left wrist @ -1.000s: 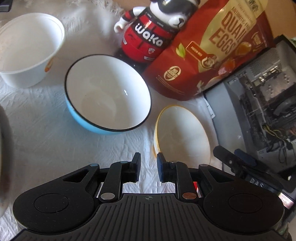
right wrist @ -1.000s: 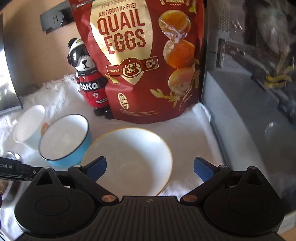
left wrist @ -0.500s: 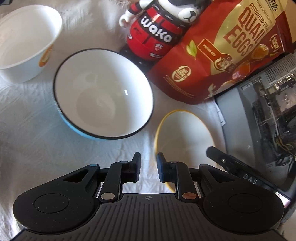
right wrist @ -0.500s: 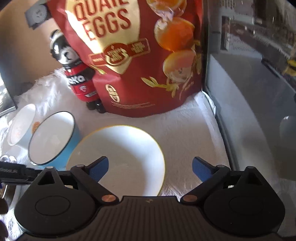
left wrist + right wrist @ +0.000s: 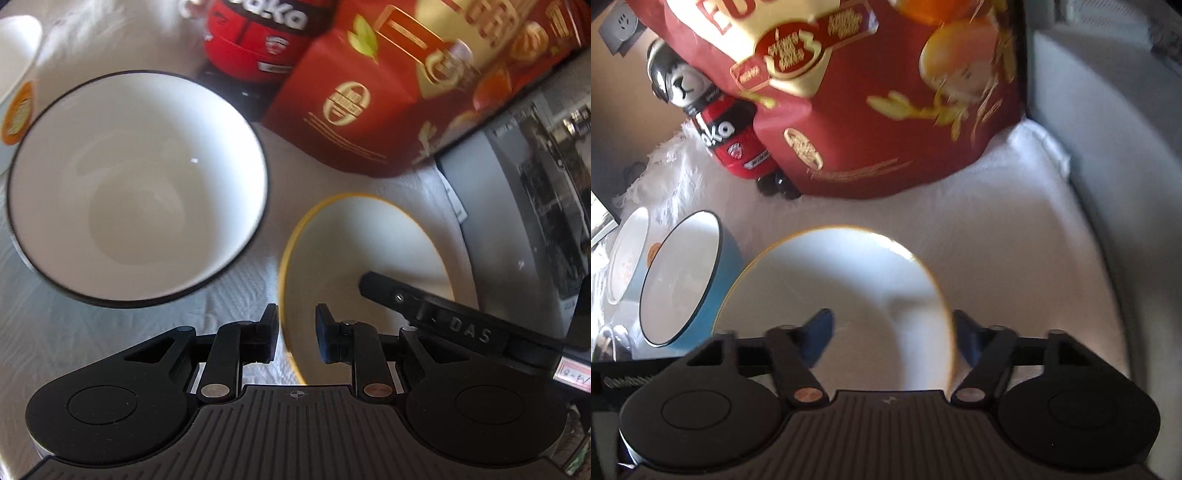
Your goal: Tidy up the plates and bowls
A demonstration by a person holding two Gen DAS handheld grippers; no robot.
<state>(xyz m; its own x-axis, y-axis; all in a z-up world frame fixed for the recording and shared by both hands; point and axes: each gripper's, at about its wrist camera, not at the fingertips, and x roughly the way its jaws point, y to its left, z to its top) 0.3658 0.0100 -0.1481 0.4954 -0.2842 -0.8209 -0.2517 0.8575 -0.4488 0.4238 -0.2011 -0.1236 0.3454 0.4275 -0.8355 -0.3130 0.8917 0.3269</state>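
A white plate with a yellow rim (image 5: 369, 240) (image 5: 842, 280) lies on the white cloth. My right gripper (image 5: 892, 341) is open; its fingers straddle the plate's near right rim, one over the plate, one outside, no firm grip visible. My left gripper (image 5: 295, 334) has a narrow gap between its pads, and the plate's left rim lies in that gap. A blue bowl with a black rim and white inside (image 5: 136, 184) (image 5: 683, 280) stands left of the plate. A white cup with an orange label (image 5: 16, 96) (image 5: 626, 254) stands beyond it.
A red quail-egg bag (image 5: 406, 92) (image 5: 886, 92) and a red bear-shaped bottle (image 5: 258, 40) (image 5: 716, 122) stand behind the dishes. A grey computer case (image 5: 535, 203) (image 5: 1108, 147) borders the right side.
Both grippers have moved forward and down to the yellow-rimmed plate. My right gripper's jaws have narrowed around the plate's rim. The left gripper now has the plate's left rim between its pads.
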